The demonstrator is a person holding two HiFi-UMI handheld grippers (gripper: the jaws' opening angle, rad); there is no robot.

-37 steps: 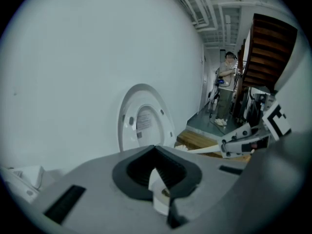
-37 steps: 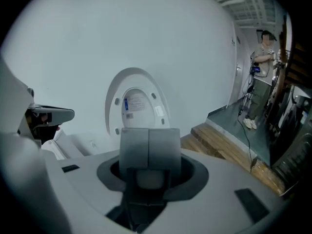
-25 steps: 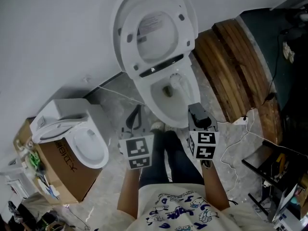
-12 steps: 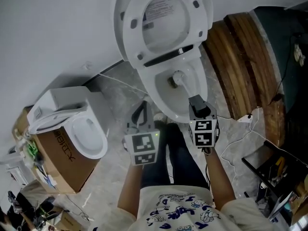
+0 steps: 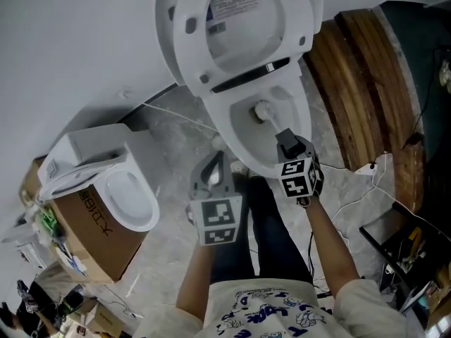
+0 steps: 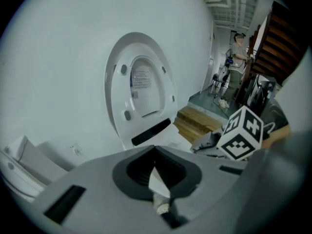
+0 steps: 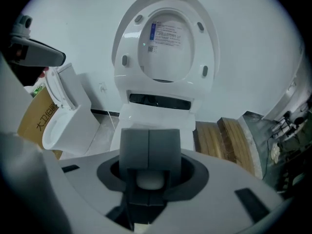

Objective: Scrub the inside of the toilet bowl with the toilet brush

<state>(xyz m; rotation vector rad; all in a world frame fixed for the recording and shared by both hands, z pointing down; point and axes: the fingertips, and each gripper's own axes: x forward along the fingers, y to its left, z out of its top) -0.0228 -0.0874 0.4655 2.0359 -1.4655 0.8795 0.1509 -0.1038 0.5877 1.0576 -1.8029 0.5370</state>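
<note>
The white toilet point(image 5: 236, 143) stands with its seat and lid point(image 5: 239, 20) raised against the wall. The brush's white head point(image 5: 262, 110) is down inside the bowl, near the drain. My right gripper point(image 5: 287, 141) hovers over the bowl's front right rim, shut on the toilet brush. In the right gripper view the jaws point(image 7: 148, 135) are closed around the pale handle point(image 7: 150, 181), facing the lid point(image 7: 168, 38). My left gripper point(image 5: 216, 159) hangs left of the bowl's front, jaws together with nothing in them. In the left gripper view its tips point(image 6: 155, 155) point at the lid point(image 6: 141, 91).
A second toilet point(image 5: 120, 196) sits on a cardboard box point(image 5: 91, 238) at the left. Wooden planks point(image 5: 366, 83) lie right of the bowl, with a cable point(image 5: 366, 171) on the floor. My legs point(image 5: 261, 224) are just before the bowl. A person point(image 6: 239, 57) stands far off.
The right gripper has pushed the brush head from the bowl's right side toward the drain. The left gripper has come forward and a little right, closer to the bowl.
</note>
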